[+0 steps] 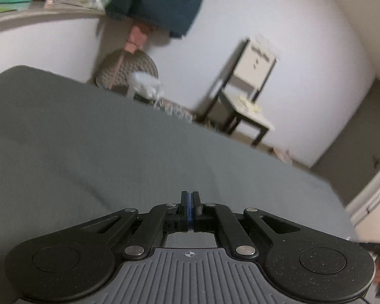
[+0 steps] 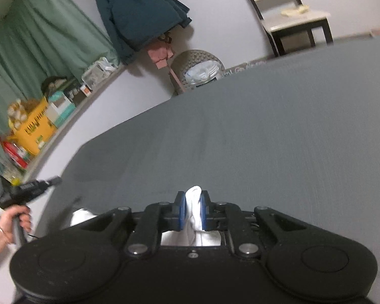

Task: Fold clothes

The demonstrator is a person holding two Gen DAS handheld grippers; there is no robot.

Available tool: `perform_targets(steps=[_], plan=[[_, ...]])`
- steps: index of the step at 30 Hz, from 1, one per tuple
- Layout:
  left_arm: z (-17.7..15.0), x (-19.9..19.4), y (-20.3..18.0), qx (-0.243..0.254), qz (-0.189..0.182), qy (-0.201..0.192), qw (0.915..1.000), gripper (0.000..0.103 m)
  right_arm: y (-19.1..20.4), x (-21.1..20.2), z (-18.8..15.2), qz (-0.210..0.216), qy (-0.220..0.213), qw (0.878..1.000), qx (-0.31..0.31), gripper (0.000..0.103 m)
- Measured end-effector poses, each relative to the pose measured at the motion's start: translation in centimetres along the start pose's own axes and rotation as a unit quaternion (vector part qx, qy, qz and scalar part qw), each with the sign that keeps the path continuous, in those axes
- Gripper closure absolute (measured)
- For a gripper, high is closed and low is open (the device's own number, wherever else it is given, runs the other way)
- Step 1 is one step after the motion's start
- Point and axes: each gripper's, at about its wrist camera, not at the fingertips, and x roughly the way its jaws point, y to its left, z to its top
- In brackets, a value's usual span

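Right wrist view shows the right hand-held gripper pinching a bunched fold of white cloth between its blue pads. The cloth looks soft and creased, rising just above the fingertips, with more of it spilling below the jaws and out to the left, over the grey bed surface. At the left edge a person's hand grips the handle of the other device. Left wrist view shows the left hand-held gripper with its fingers pressed together on nothing, above the same grey bed.
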Motion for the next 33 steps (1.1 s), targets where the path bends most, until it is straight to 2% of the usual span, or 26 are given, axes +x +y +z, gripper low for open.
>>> perform_targets(steps=[2,5,8,9,10,11,12,13,14,18,20,24,29,30,31,32,33], plan=[[0.7,-0.1,0.3,0.013,-0.004,0.013,0.9998,0.103,0.4,1.1,0.7,-0.009,0.026,1.000,-0.016,0.091],[-0.1,0.7,1.6,-0.016,-0.031,0.082,0.9960,0.103,-0.3,1.5,0.3,-0.016,0.043,0.999,-0.017,0.088],[-1.5,1.0,1.7,0.013,-0.026,0.128,0.9914,0.101,-1.0,1.9,-0.1,-0.023,0.060,0.998,-0.018,0.075],[-1.9,1.1,1.7,0.027,-0.018,0.135,0.9904,0.097,-1.3,1.9,-0.3,-0.022,0.061,0.998,-0.014,0.065],[-2.2,1.2,1.8,0.029,-0.016,0.137,0.9900,0.092,-1.5,1.7,-0.5,-0.025,0.055,0.998,-0.012,0.062],[-2.4,1.3,1.9,0.031,-0.015,0.140,0.9896,0.075,-1.8,1.7,-0.8,-0.026,0.058,0.998,-0.007,0.059],[-2.6,1.4,2.0,0.029,-0.016,0.142,0.9893,0.039,-2.0,1.7,-1.1,-0.027,0.061,0.998,-0.003,0.058],[-2.7,1.3,2.4,0.012,-0.029,0.143,0.9892,0.017,-2.3,1.7,-1.4,-0.028,0.064,0.998,0.002,0.058],[-2.9,1.3,2.7,-0.002,-0.039,0.141,0.9892,0.000,-2.6,1.7,-1.7,-0.029,0.067,0.997,0.007,0.058],[-3.6,2.4,3.6,-0.055,-0.054,0.156,0.9848,0.000,-3.9,1.7,-2.7,0.000,0.075,0.996,0.052,0.058],[-4.2,3.1,3.5,-0.054,-0.068,0.173,0.9811,0.000,-4.4,1.9,-3.0,0.009,0.082,0.994,0.066,0.058],[-5.4,4.0,2.5,-0.042,-0.054,0.198,0.9779,0.000,-5.0,2.5,-3.2,0.012,0.100,0.993,0.063,0.055],[-5.4,5.6,2.2,-0.047,-0.048,0.191,0.9792,0.005,-5.6,2.9,-2.7,0.024,0.080,0.994,0.072,0.054],[-5.2,5.8,2.3,-0.044,-0.046,0.190,0.9796,0.012,-5.8,3.1,-2.6,0.030,0.081,0.993,0.076,0.054],[-5.1,5.9,2.3,-0.042,-0.044,0.191,0.9798,0.023,-5.9,3.3,-2.5,0.037,0.082,0.993,0.080,0.054],[-5.0,5.8,2.5,-0.039,-0.045,0.195,0.9789,0.056,-6.1,3.5,-2.4,0.044,0.084,0.992,0.083,0.054],[-4.9,5.7,2.6,-0.034,-0.044,0.200,0.9781,0.075,-6.1,3.7,-2.3,0.049,0.085,0.992,0.083,0.054]])
